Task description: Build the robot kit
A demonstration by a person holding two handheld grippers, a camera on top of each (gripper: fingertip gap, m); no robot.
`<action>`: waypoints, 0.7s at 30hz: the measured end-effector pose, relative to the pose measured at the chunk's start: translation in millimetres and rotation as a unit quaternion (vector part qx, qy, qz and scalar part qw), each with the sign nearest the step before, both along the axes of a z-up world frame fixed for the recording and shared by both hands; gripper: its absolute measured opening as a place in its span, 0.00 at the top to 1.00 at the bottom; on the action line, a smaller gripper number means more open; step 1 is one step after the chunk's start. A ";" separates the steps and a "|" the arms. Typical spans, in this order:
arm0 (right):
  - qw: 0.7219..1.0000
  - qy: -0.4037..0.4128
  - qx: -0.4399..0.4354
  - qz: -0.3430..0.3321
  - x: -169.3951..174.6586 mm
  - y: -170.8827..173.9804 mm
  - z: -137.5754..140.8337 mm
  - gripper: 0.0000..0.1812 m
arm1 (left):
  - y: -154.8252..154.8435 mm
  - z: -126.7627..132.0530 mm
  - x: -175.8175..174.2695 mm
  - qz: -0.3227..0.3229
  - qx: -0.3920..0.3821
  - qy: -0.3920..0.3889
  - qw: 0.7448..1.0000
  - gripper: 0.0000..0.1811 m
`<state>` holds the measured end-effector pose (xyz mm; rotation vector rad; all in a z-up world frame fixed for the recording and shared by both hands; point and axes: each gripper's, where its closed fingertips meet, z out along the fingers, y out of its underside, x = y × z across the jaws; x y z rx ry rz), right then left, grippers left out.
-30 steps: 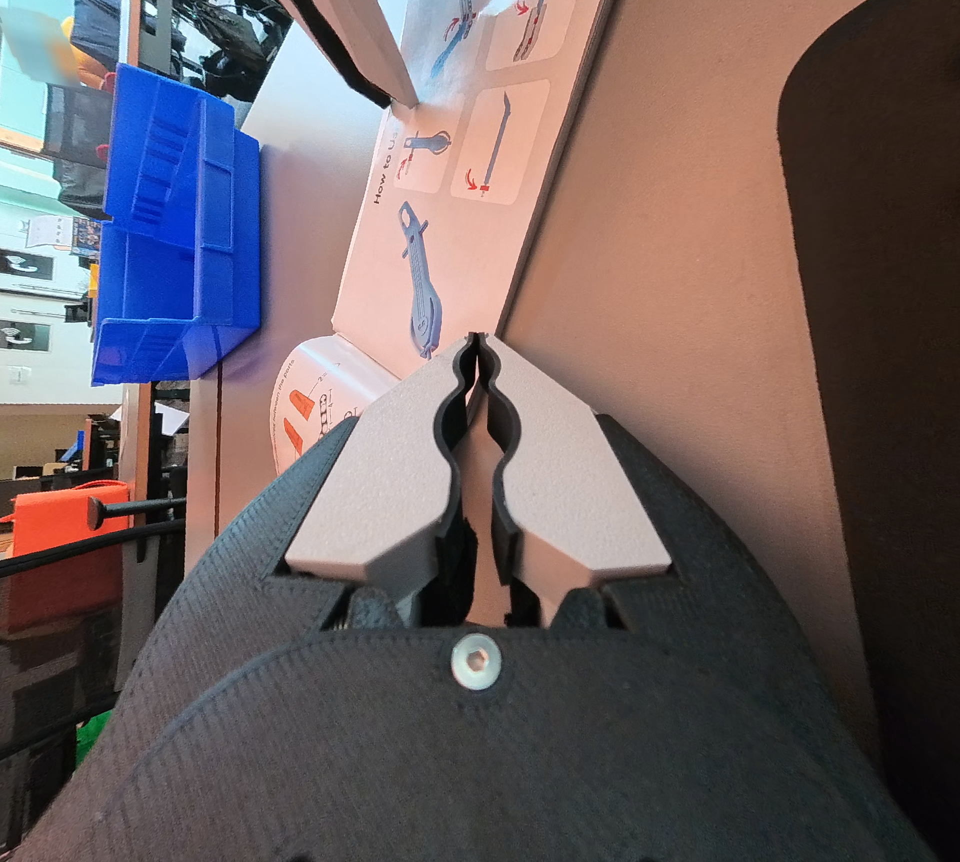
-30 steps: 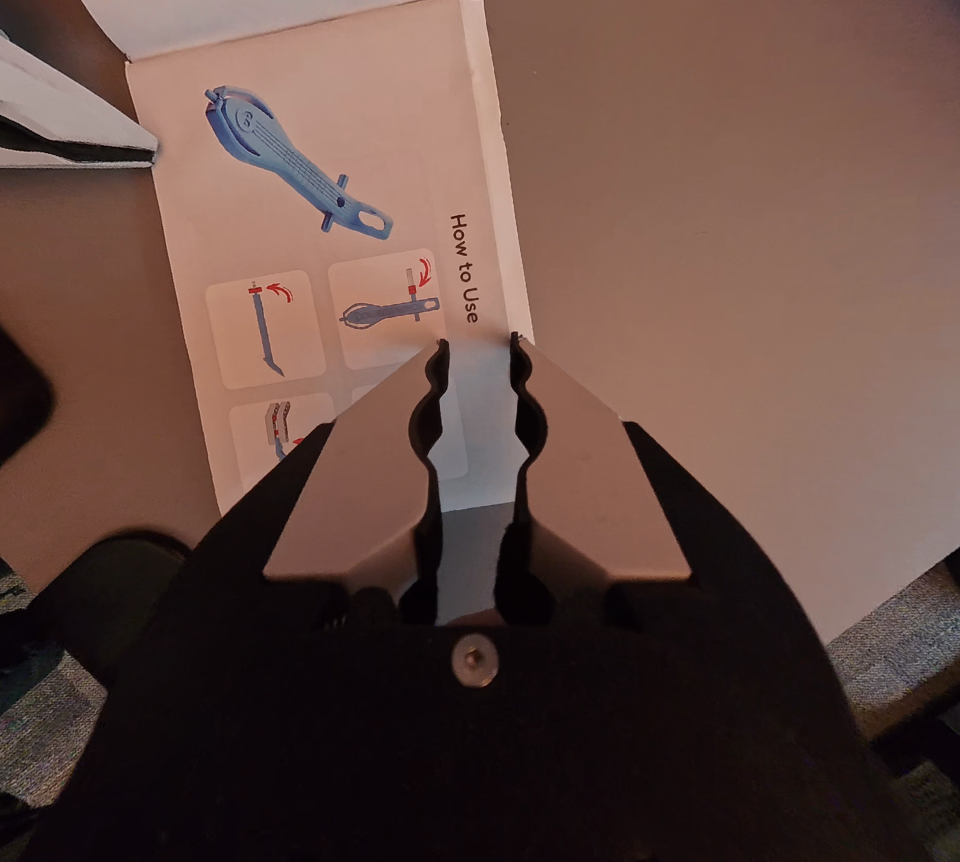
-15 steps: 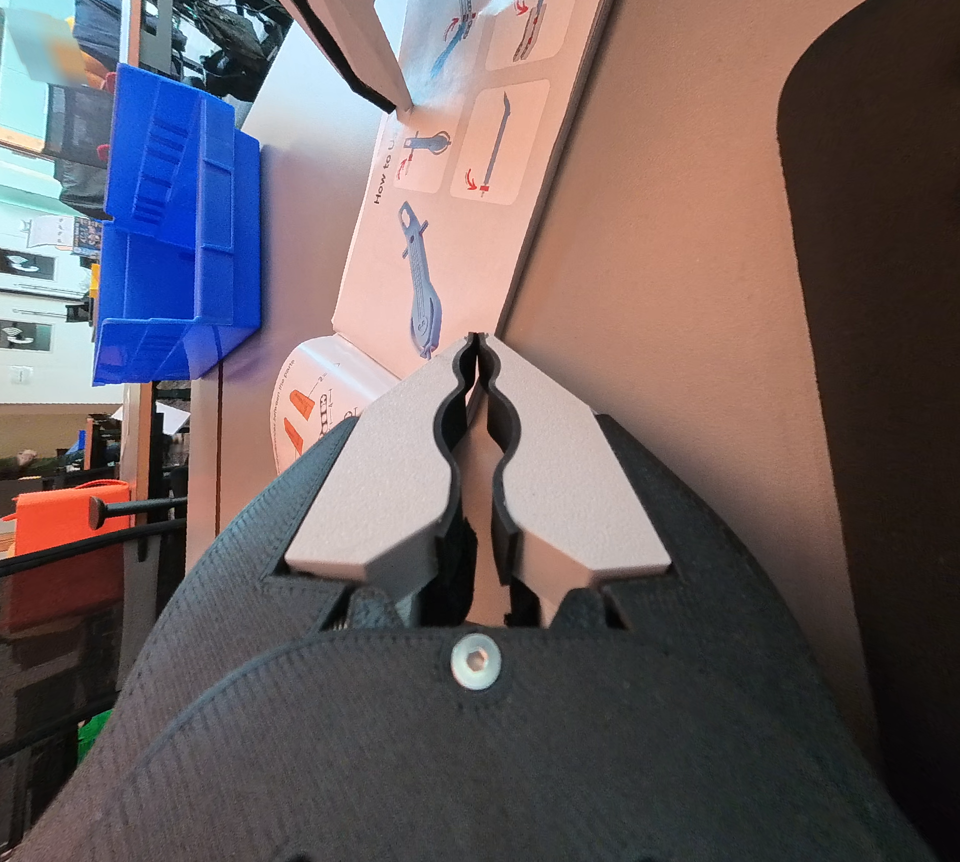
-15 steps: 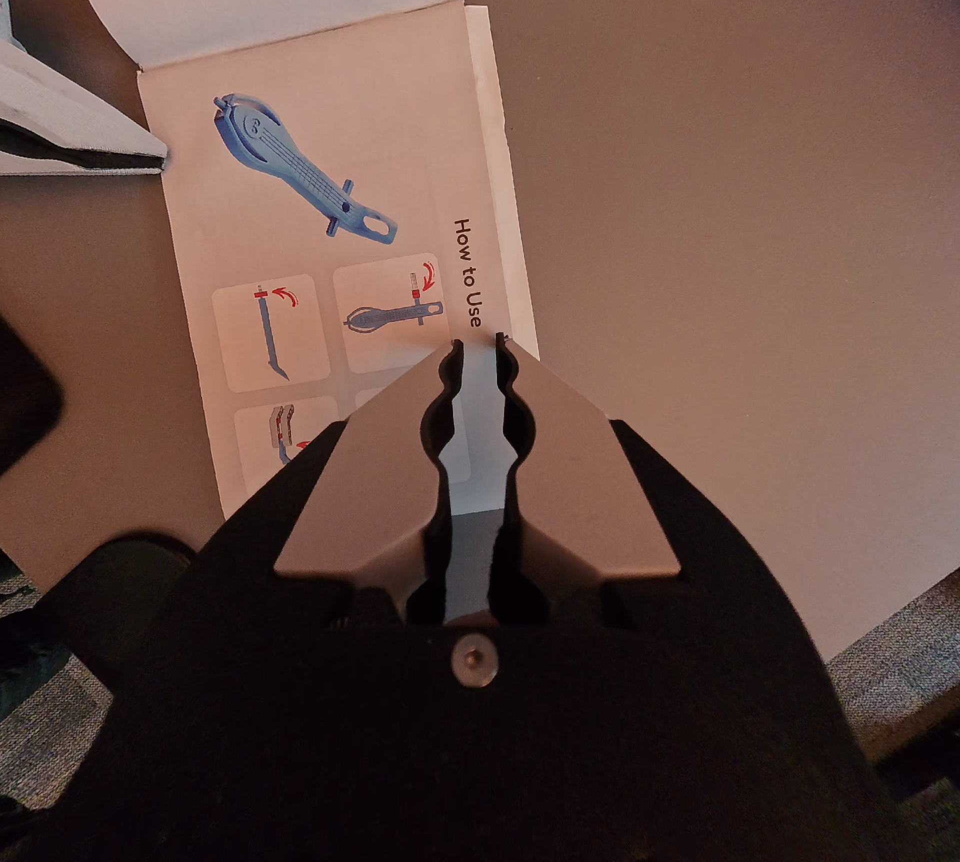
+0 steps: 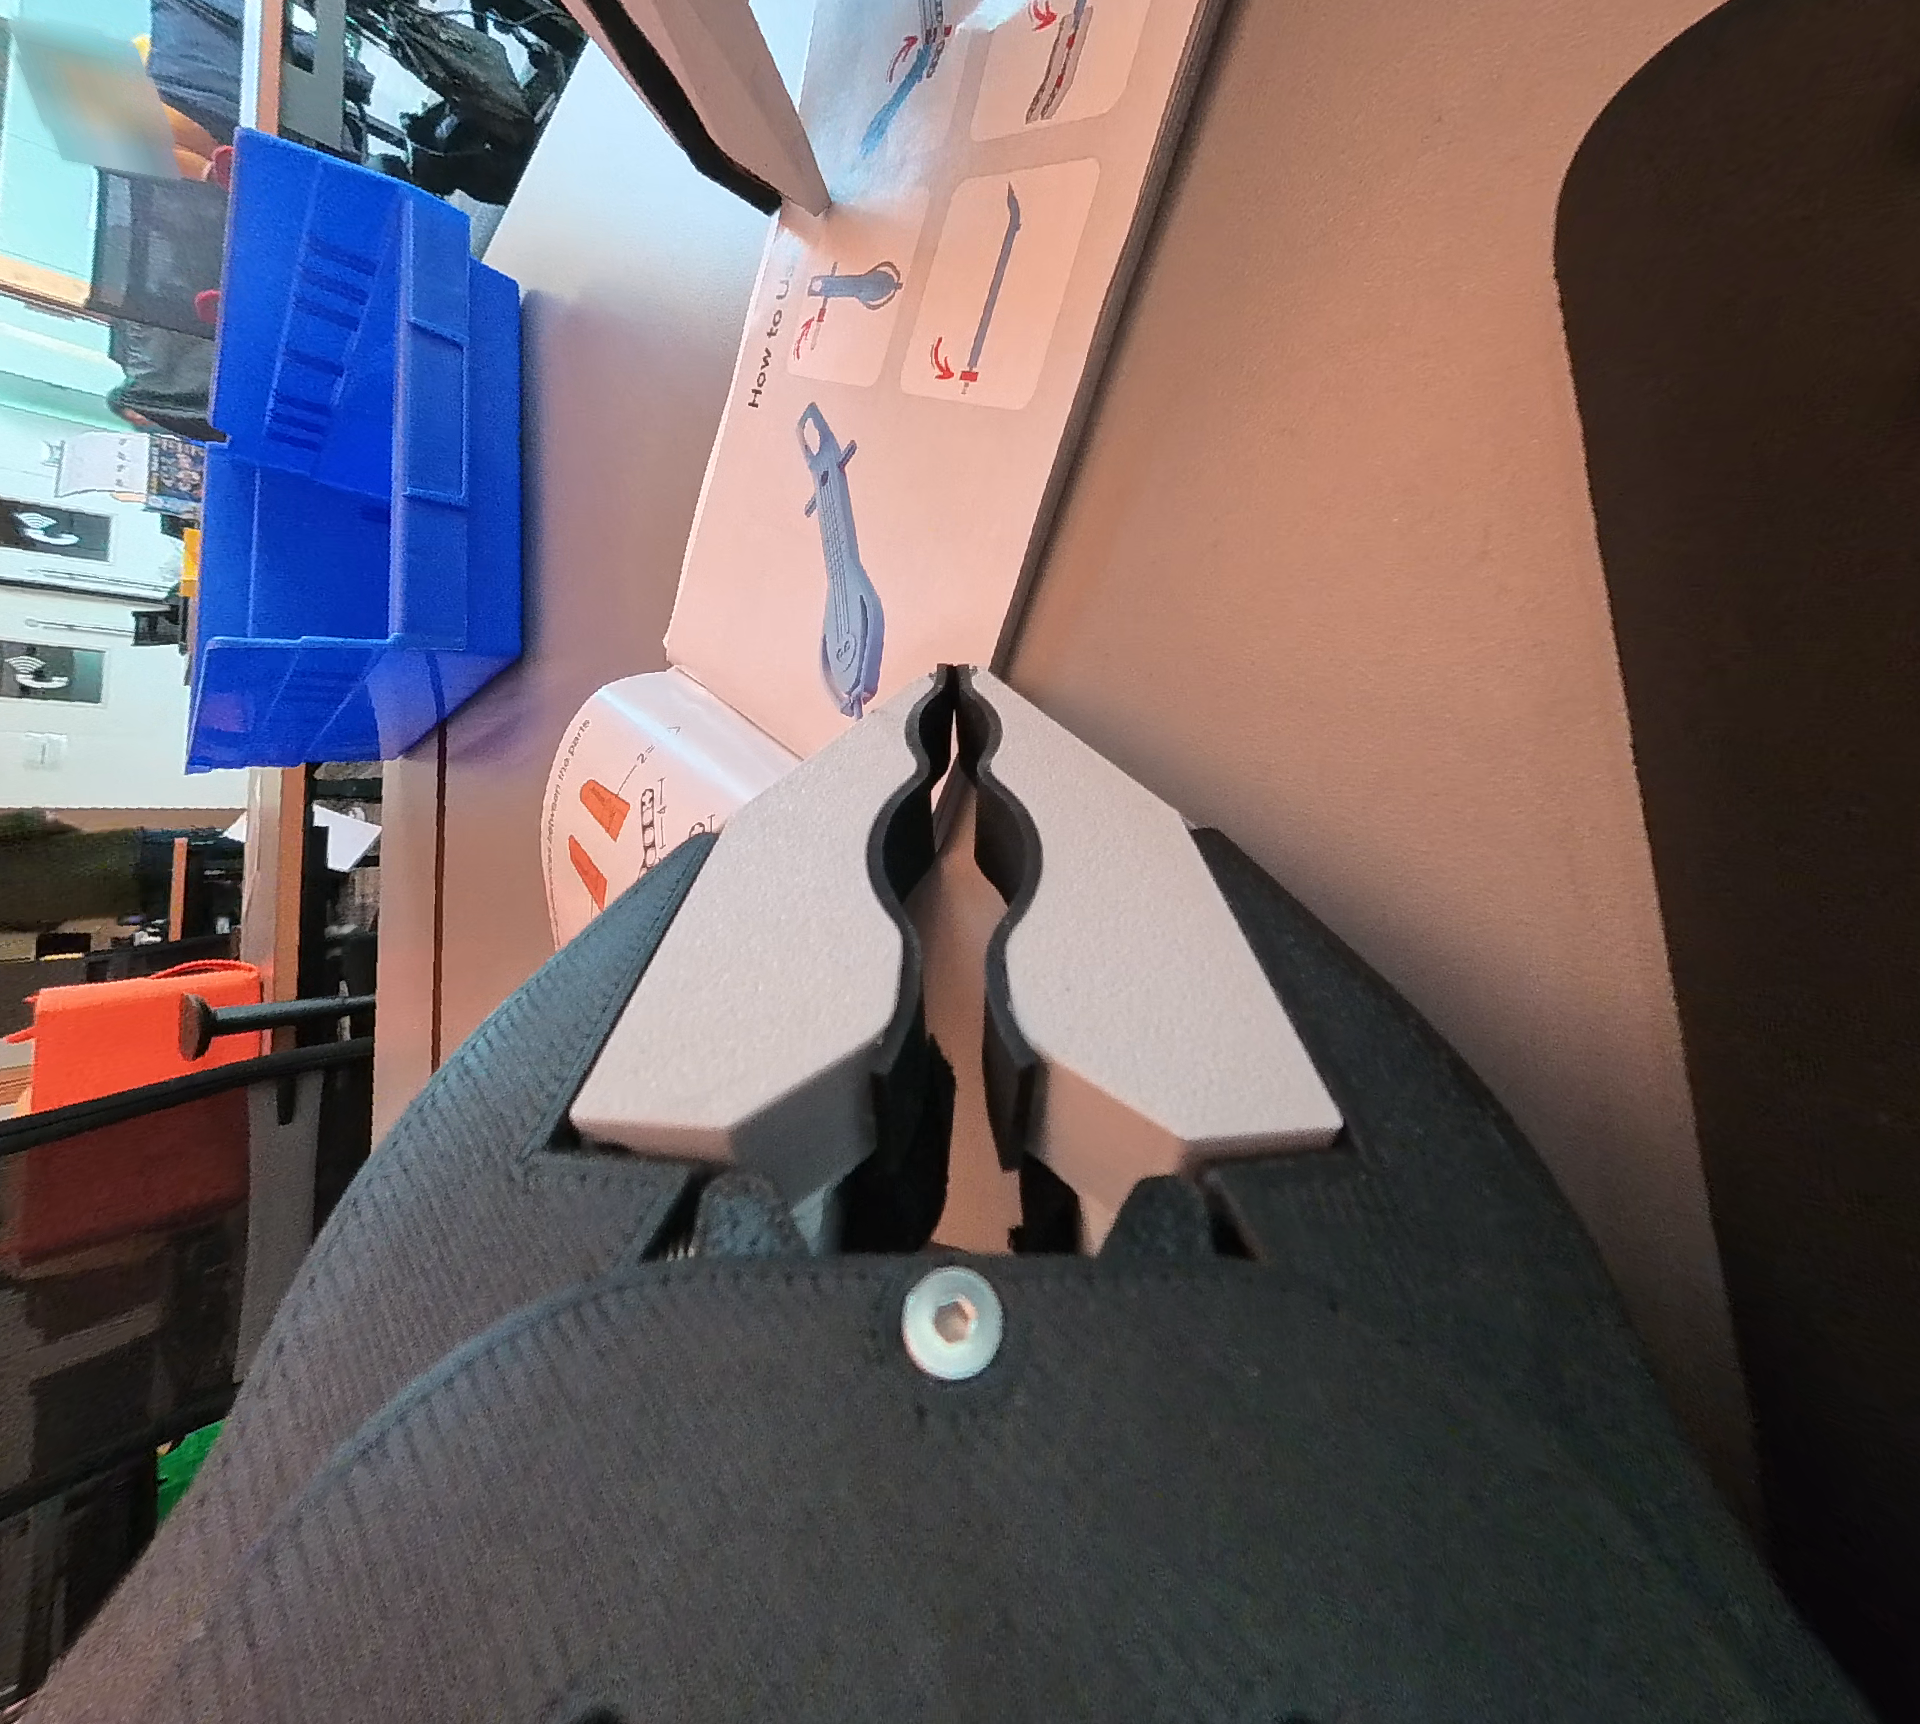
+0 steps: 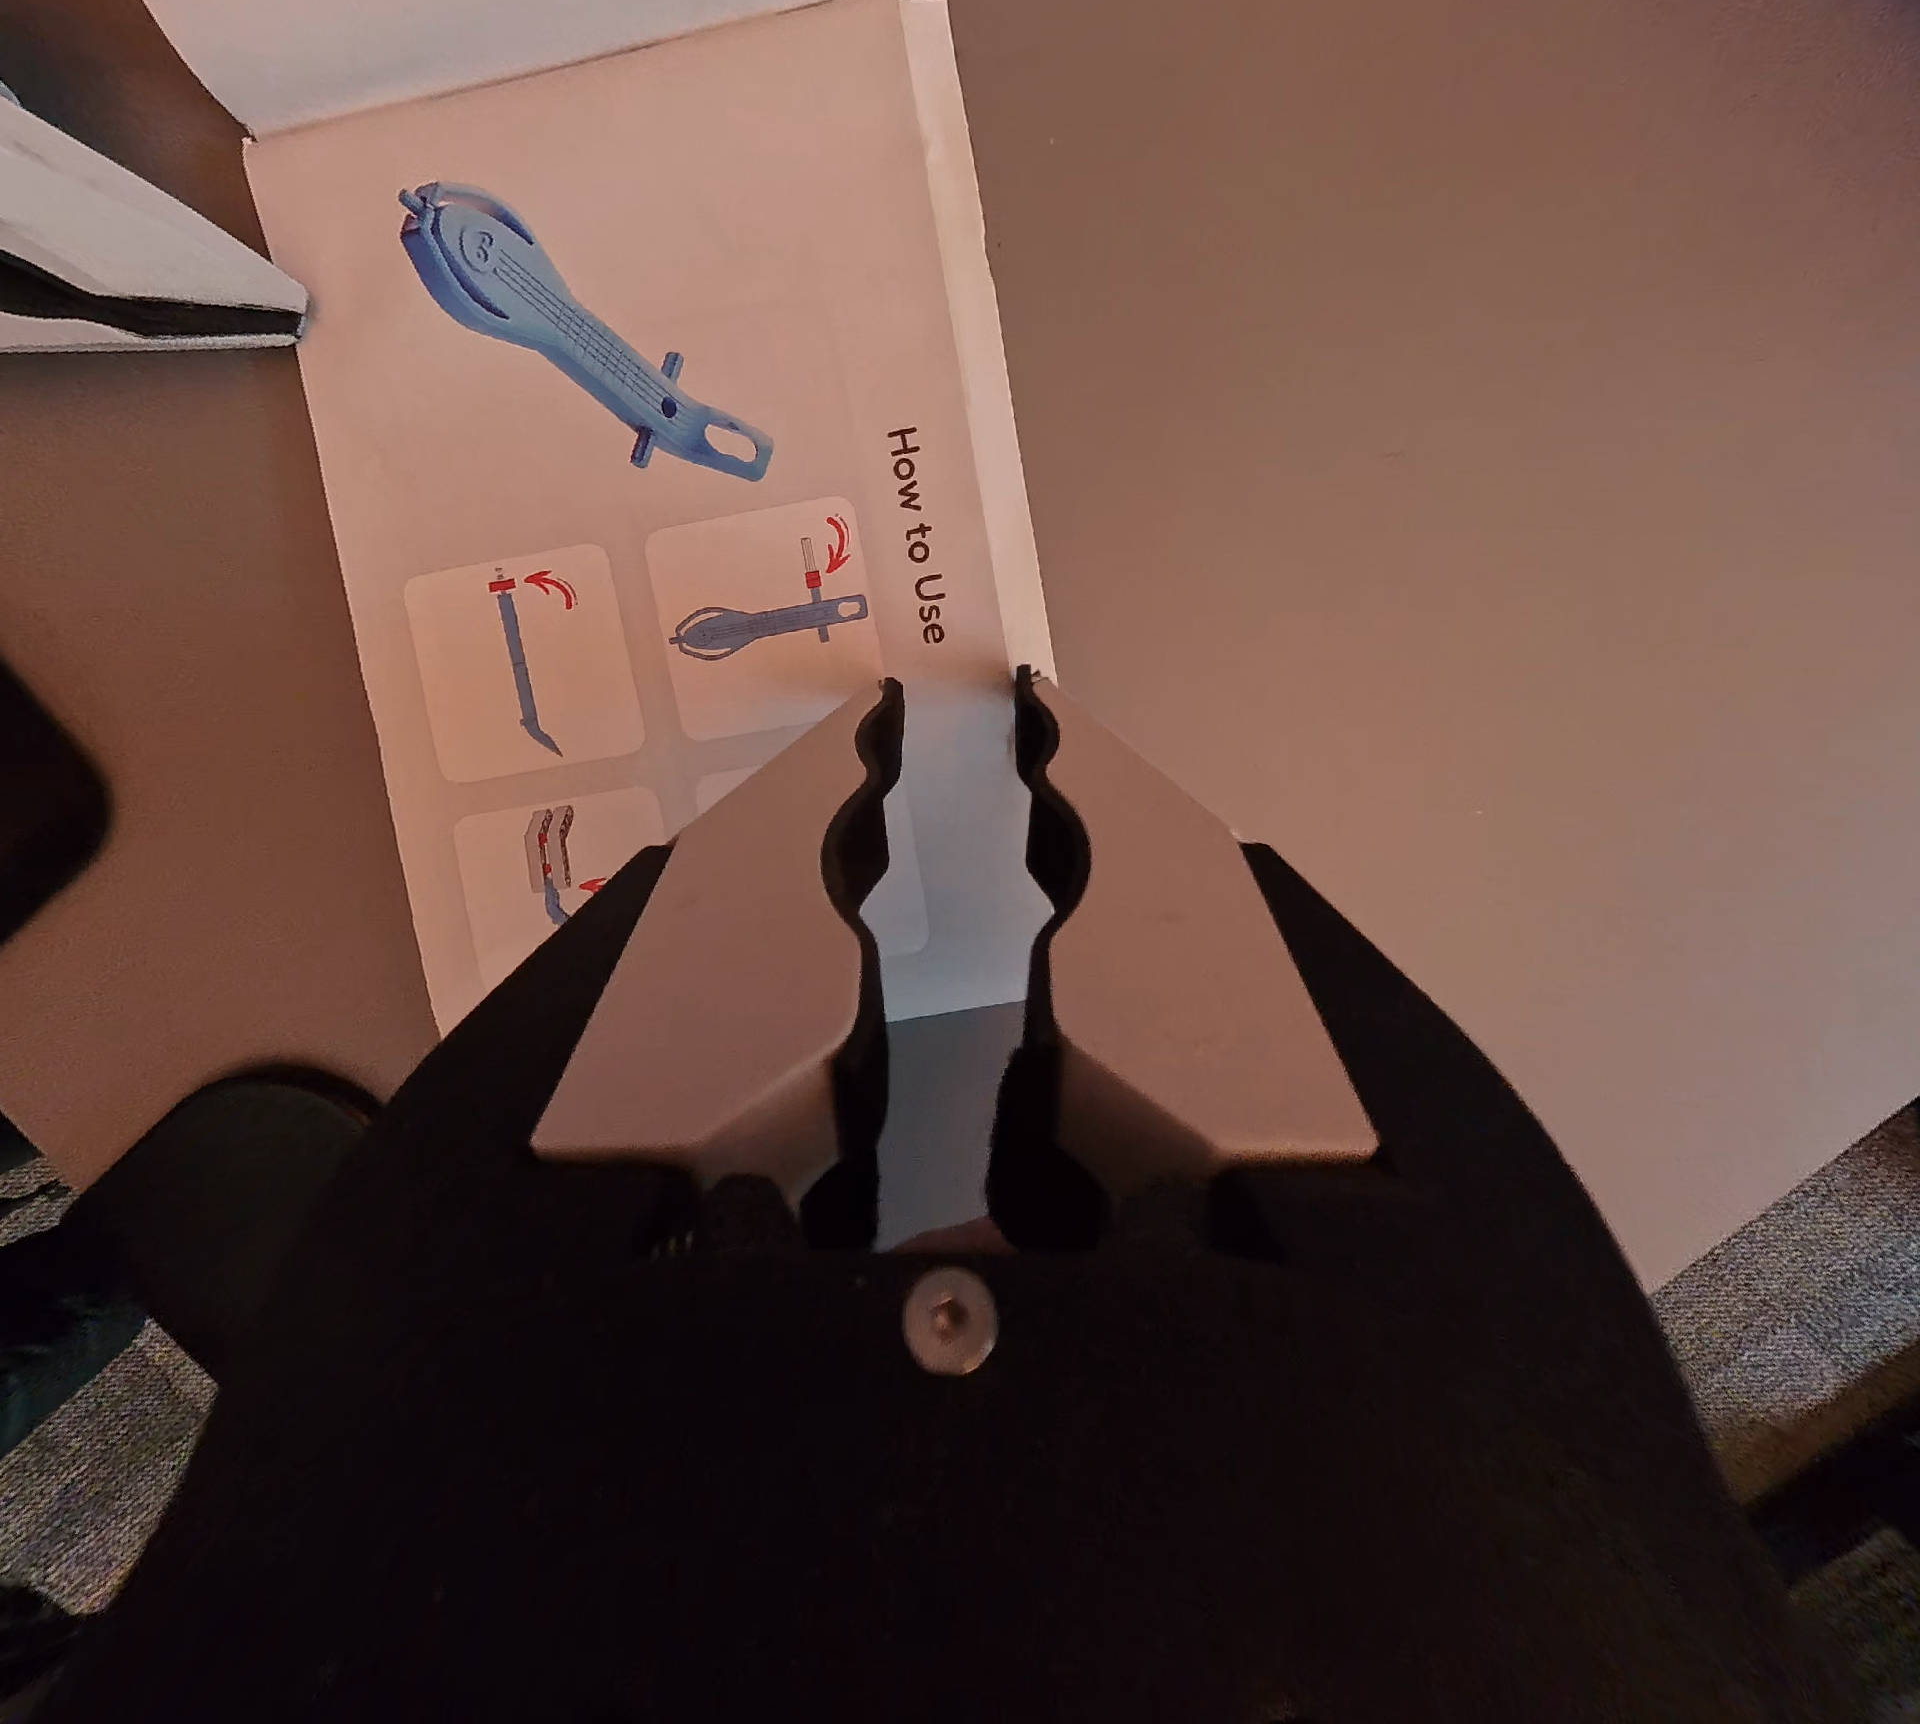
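The left tongs [image 5: 954, 677] are pinched tight on the near edge of the folded instruction sheet [image 5: 914, 469], whose long axis runs straight away from them across the desk [image 5: 1299, 448]. The right tongs [image 6: 956, 685] stand parted over the sheet's [image 6: 623, 324] opposite end beside its long edge, gripping nothing.

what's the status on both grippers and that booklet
Left gripper shut on instruction booklet edge. Right gripper open over booklet's near corner. Blue bin apart, nothing blocking.
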<state>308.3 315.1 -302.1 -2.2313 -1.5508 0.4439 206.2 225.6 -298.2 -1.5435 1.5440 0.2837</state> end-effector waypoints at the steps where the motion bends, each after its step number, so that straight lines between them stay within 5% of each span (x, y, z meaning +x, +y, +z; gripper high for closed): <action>1: 1.000 0.000 0.000 0.000 0.0 -0.1 0.0 0.89 | 0.1 0.1 0.0 0.000 0.000 0.000 1.000 1.00; 21: 1.000 -0.003 0.014 0.000 0.3 3.6 0.4 0.94 | -0.2 0.3 0.1 0.000 0.002 0.001 1.000 1.00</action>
